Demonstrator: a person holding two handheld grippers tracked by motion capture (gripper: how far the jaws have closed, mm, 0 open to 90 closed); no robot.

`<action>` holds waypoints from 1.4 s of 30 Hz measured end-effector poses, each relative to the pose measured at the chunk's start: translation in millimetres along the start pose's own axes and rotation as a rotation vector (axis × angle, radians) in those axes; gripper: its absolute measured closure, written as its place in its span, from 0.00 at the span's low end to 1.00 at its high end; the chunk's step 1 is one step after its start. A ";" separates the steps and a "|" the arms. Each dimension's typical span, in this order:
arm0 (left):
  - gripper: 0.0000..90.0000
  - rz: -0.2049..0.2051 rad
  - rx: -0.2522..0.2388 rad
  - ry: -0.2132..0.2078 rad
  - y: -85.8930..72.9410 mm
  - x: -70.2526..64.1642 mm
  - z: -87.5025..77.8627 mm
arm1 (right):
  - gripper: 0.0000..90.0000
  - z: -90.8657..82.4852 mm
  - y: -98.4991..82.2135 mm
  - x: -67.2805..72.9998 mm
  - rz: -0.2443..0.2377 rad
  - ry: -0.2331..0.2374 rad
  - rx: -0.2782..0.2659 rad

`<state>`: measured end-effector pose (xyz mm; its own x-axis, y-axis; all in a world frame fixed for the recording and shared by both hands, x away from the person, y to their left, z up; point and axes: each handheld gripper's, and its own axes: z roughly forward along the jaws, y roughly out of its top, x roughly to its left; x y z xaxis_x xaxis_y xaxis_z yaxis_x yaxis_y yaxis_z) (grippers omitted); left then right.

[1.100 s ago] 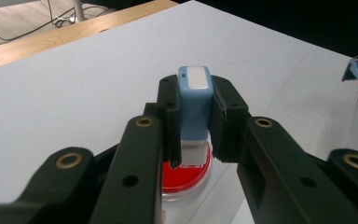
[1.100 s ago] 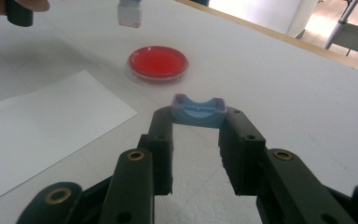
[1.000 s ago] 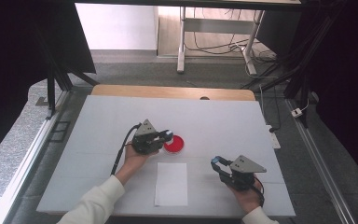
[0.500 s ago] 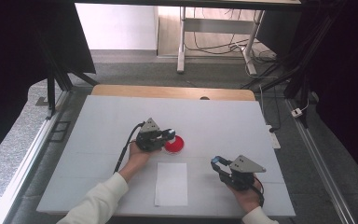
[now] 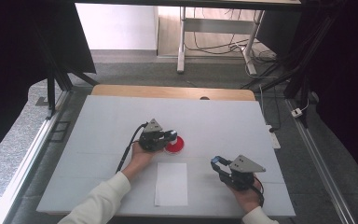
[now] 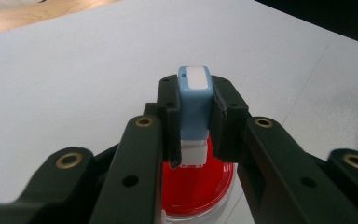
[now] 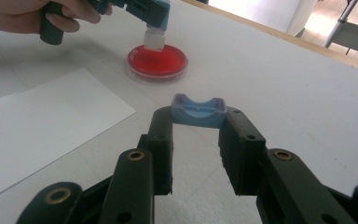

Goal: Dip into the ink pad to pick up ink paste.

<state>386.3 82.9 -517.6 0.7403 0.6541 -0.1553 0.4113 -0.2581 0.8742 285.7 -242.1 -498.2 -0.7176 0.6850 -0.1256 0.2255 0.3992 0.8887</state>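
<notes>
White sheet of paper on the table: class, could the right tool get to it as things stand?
Probably yes. The sheet of paper lies flat just beside the right tool, with bare table between them. But that tool is already shut on a small blue cap, so it could touch the sheet, not grip it.

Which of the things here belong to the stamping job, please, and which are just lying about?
In use:
- blue stamp, held in the left gripper
- red ink pad, under the stamp
- blue cap, held in the right gripper
- white paper, probably next

Lying about:
- white plug on the floor
- cables behind the table
</notes>
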 end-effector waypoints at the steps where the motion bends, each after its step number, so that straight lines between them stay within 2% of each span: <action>1: 0.84 0.001 0.003 -0.002 -0.3 0.0 0.6 | 0.74 0.0 0.0 0.0 0.000 0.000 0.000; 13: 0.84 0.003 0.024 0.005 -3.9 2.4 4.4 | 0.74 0.0 0.1 0.0 -0.001 0.002 -0.001; 19: 0.84 0.014 0.013 0.008 -4.1 1.3 4.0 | 0.74 -0.2 0.2 0.0 -0.002 0.002 -0.002; 27: 0.84 0.017 0.024 0.014 -9.0 1.8 4.6 | 0.74 -1.3 0.6 -0.1 0.000 0.005 -0.009; 37: 0.84 0.079 0.049 0.036 -12.7 -3.3 3.4 | 0.74 -3.3 1.5 0.0 -0.001 0.007 -0.016; 42: 0.84 0.081 0.055 0.038 -13.8 -3.7 3.6 | 0.74 -3.8 1.8 -0.5 -0.001 0.005 -0.022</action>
<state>379.8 81.5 -530.8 0.7524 0.6554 -0.0663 0.3801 -0.3498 0.8562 283.9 -244.0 -494.8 -0.7211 0.6816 -0.1245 0.2103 0.3865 0.8980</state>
